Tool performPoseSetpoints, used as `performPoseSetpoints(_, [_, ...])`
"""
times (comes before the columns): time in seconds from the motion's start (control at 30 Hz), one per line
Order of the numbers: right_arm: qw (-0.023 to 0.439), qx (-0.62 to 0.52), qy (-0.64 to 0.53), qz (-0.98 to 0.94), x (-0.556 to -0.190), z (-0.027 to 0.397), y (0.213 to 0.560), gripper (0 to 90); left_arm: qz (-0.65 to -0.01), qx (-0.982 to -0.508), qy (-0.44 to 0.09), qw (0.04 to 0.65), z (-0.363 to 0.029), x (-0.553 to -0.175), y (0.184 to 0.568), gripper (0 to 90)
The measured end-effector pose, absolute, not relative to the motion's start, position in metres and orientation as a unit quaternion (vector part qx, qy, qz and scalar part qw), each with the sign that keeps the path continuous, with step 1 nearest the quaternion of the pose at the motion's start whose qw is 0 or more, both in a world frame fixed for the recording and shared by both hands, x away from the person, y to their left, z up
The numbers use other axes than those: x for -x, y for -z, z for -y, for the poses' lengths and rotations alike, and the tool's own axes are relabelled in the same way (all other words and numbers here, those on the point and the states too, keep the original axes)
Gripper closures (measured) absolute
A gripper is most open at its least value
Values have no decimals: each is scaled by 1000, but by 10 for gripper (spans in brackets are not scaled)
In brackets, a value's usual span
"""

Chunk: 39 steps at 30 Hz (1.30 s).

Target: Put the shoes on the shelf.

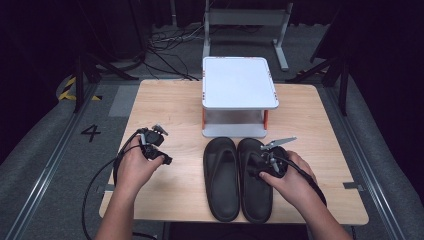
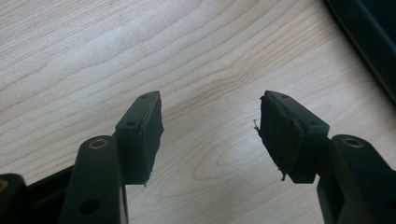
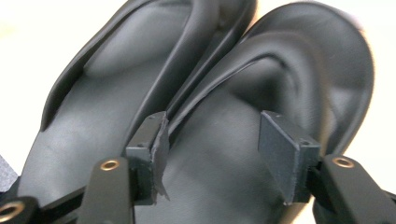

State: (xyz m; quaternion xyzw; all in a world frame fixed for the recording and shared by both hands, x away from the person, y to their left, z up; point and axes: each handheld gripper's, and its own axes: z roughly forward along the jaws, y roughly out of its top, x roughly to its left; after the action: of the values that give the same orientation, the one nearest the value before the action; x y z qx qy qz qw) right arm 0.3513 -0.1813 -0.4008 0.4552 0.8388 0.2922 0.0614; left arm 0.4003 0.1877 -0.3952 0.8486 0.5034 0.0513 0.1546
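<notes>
Your right gripper [image 1: 257, 162] is wide open above the right slipper [image 1: 256, 192]. Lift straight up, toward twelve o'clock, without bumping the left slipper [image 1: 221, 180]. Your left gripper [image 1: 161, 156] waits wide open at nine o'clock.

We see the high view lit from above: the wooden table [image 1: 165, 100] and the white stand [image 1: 239, 82] are bright, while the floor and surroundings fall into deep darkness. The stand's top glares almost without detail. Soft shadows sit under the stand and beside the black slippers [image 1: 239, 177]. In the left gripper view the wood grain is sharp and evenly lit. In the right gripper view the slippers [image 3: 219, 140] show soft sheen, their far ends blur, and the background washes out to white.
</notes>
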Motion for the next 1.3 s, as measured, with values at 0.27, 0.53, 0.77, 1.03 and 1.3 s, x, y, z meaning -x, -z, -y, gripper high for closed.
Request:
performPoseSetpoints(0.27, [36, -446, -273, -852, -346, 159, 409, 419, -504, -849, -50, 150, -186, -399, 398, 400])
performPoseSetpoints(0.53, [3, -476, -262, -839, -354, 150, 419, 424, -503, -850, -51, 147, -185, -399, 400, 400])
performPoseSetpoints(0.77, [22, -492, -242, -836, -360, 133, 426, 436, -497, -855, -56, 132, -182, -400, 402, 400])
performPoseSetpoints(1.03, [41, -508, -213, -834, -357, 124, 424, 587, -495, -858, -61, 128, -181, -401, 404, 401])
performPoseSetpoints(1.3, [6, -550, -218, -806, -361, 129, 425, 734, -500, -855, -57, 125, -178, -401, 407, 401])
